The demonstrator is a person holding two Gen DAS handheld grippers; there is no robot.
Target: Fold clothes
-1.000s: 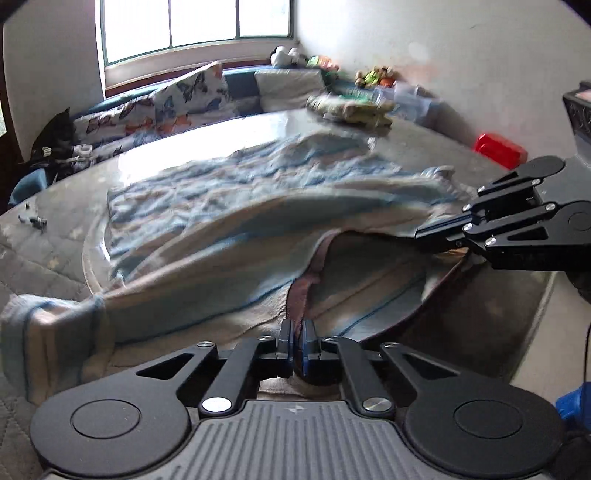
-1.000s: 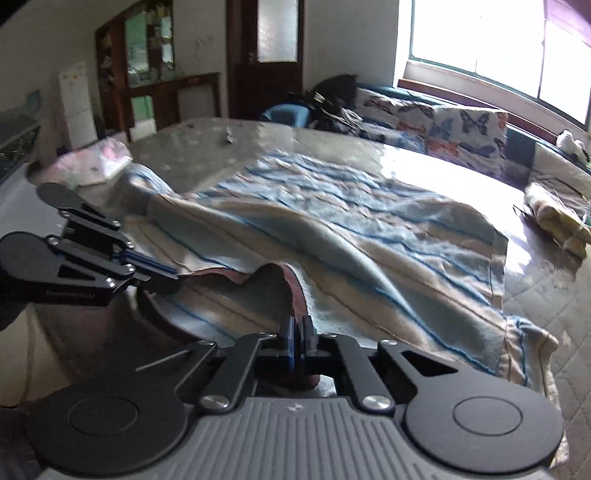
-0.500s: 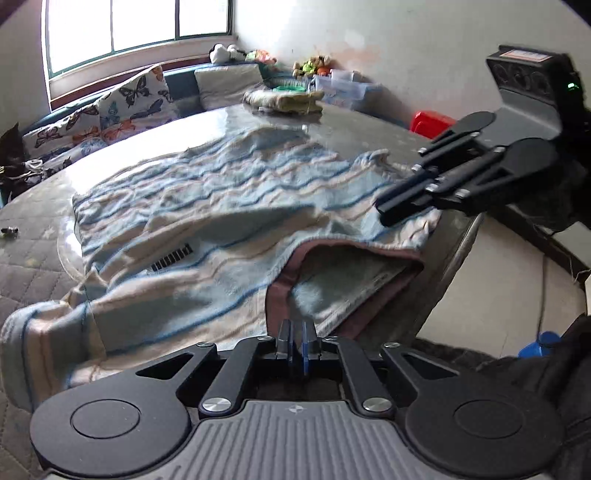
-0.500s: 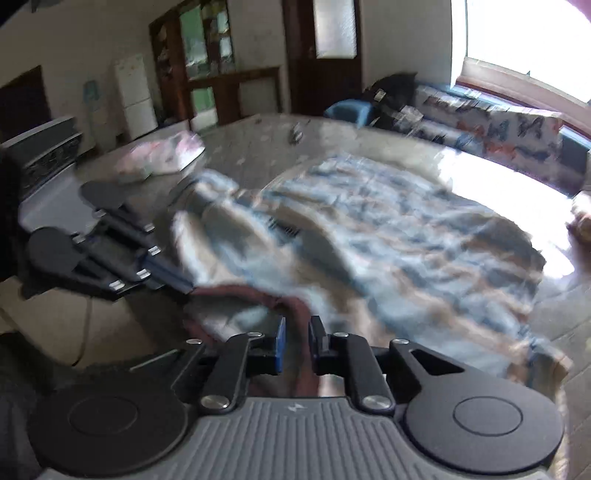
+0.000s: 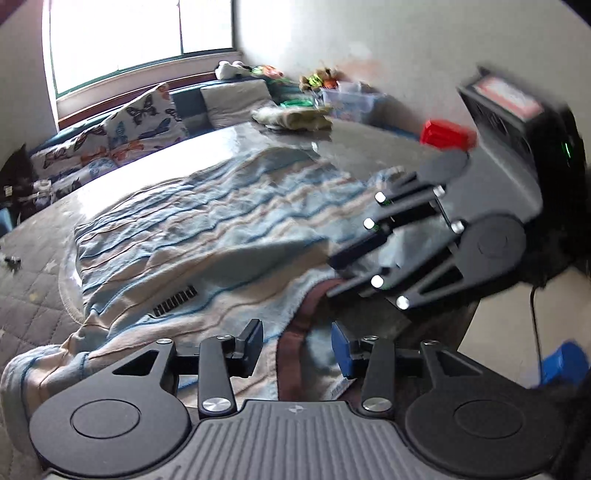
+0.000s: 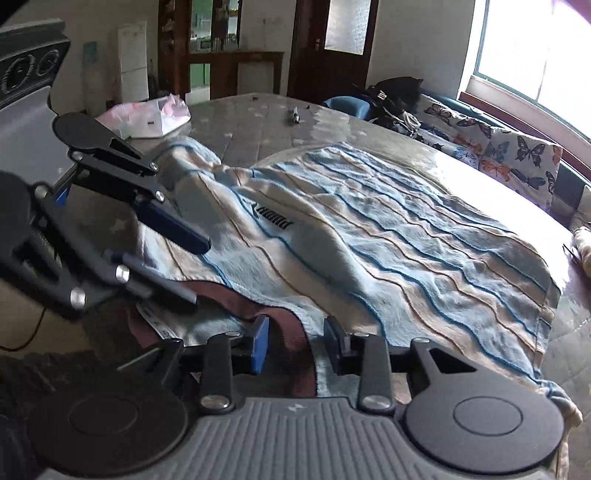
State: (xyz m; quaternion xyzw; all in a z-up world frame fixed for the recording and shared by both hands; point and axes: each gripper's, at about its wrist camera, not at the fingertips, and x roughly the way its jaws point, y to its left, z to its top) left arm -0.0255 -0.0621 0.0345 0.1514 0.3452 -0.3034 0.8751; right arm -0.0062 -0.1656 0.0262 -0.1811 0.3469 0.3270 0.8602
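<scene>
- Left gripper: jaws spread wide, nothing clamped; the striped sweater lies between and just ahead of them, maroon hem in the gap.
- Right gripper: also spread, straddling the same hem, not pinching it.
- Sweater lies flat on the table, hem at the near edge, body running toward the window.

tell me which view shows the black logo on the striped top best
The right wrist view: the black logo on the striped top lies sharp and unobstructed there. The left wrist view also shows it, but upside down, near the garment's lower edge and slightly blurred.
</scene>
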